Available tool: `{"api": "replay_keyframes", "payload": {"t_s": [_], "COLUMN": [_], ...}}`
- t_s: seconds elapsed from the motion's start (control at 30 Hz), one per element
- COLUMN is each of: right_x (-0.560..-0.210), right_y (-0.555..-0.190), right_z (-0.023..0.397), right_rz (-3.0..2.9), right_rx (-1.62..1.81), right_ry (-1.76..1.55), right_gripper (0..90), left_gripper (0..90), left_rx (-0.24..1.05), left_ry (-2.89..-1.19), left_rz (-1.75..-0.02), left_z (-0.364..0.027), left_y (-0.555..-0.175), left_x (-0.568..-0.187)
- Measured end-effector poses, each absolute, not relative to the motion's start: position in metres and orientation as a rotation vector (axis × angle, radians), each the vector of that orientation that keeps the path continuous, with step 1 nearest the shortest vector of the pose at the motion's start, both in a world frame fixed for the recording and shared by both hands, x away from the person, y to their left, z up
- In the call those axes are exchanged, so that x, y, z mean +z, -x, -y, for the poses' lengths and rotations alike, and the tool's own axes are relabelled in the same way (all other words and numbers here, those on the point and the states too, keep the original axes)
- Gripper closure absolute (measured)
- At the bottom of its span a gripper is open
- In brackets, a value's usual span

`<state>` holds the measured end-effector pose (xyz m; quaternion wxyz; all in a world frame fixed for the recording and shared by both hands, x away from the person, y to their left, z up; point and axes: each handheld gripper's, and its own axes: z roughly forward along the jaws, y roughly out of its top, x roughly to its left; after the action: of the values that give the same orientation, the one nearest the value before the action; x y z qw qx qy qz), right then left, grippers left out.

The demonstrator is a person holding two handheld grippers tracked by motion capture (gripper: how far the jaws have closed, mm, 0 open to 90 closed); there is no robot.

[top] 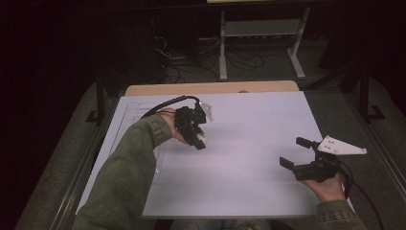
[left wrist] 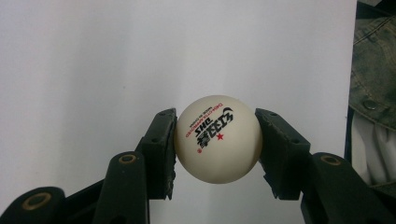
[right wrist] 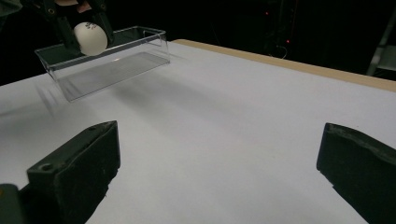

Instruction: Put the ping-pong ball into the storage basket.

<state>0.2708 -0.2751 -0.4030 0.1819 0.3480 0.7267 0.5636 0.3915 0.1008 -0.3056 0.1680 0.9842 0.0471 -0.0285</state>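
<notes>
The left gripper (left wrist: 215,140) has its jaws clenched on a white ball (left wrist: 217,138), one pad pressing each side at the ball's widest part, so the ball sits squarely between the tips. Its printed logo and small red star face the left gripper view's camera, the lettering running upside down; being round, the ball has no long axis. In the right gripper view the held ball hangs above a clear plastic box (right wrist: 140,44) standing on the white counter (right wrist: 224,130), the box's long side running across the far left. The right gripper (top: 298,154) rests low near the counter's right edge, jaws spread wide and holding nothing.
</notes>
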Motion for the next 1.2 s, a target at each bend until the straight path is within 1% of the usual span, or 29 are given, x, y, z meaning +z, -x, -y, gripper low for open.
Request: {"api": "replay_keyframes", "payload": {"t_s": [0.33, 0.67, 0.97, 1.2], "right_x": [-0.403, -0.404, -0.405, -0.407], "right_y": [-0.271, -0.271, -0.271, -0.271], "right_z": [0.275, 0.274, 0.273, 0.27], "right_rz": [-2.049, -2.053, -2.063, -2.086], "right_rx": [1.588, 1.59, 1.586, 1.582], "right_ry": [-0.991, -0.987, -0.99, -0.994], "right_gripper": [0.0, 0.0, 0.0, 0.0], "left_gripper": [50.7, 50.6, 50.7, 50.6], "left_rx": [-0.06, -0.045, -0.019, -0.024], "left_ry": [-2.81, -2.78, -2.787, -2.784], "left_rz": [-0.158, -0.204, -0.236, -0.251], "left_z": [-0.114, -0.136, -0.157, -0.174], "left_y": [-0.39, -0.391, -0.389, -0.385], "left_x": [-0.298, -0.292, -0.286, -0.277]}}
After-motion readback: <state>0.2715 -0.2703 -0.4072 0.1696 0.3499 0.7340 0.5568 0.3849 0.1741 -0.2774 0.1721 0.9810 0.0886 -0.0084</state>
